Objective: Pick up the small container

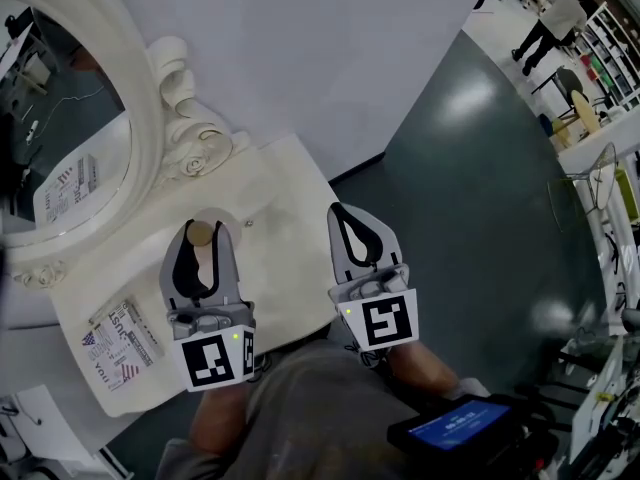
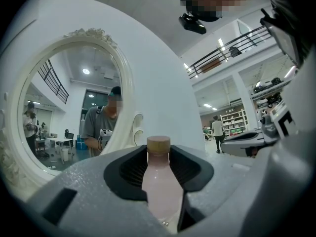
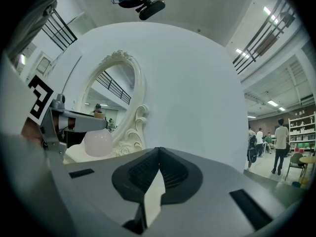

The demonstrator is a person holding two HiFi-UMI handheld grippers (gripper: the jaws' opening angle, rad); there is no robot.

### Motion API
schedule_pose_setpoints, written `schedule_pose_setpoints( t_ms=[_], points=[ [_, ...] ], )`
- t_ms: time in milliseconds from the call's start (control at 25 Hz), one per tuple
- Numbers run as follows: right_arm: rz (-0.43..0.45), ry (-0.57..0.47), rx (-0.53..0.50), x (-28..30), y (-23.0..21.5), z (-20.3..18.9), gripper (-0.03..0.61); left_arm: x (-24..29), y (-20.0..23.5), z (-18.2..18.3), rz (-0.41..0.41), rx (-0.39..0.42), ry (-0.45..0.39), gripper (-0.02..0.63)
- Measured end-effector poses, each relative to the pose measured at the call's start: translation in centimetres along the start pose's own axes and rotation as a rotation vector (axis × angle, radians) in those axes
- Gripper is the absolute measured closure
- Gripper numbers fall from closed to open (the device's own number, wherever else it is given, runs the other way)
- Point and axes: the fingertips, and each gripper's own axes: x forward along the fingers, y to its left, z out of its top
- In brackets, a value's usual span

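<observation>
Your left gripper (image 1: pixel 205 236) is closed on the small container (image 2: pixel 160 181), a pale pink bottle with a tan cap. It is at the lower left of the head view, over the cream bench (image 1: pixel 285 228) beside the mirror (image 1: pixel 60 118). The grasp looks done. I cannot tell if the bottle is already off the bench, so the lift may remain. Your right gripper (image 1: pixel 340 216) has its jaws together and holds nothing.

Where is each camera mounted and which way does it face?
Head view: on the head, facing steeply down at the table; left gripper, right gripper, arms show.
Left gripper view: on it, along jaws shut on the bottle, toward the mirror.
Right gripper view: on it, along shut jaws, toward the wall.
Shared by all: bottle, mirror.
</observation>
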Motion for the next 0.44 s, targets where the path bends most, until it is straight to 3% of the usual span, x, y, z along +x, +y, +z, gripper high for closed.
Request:
schedule_pose_setpoints(
  t_ms=[440],
  points=[
    [0.001,0.006,0.0,0.47,-0.09,-0.36,0.566,0.38,0.09,-0.31,-0.003,-0.002,0.005,0.468]
  ],
)
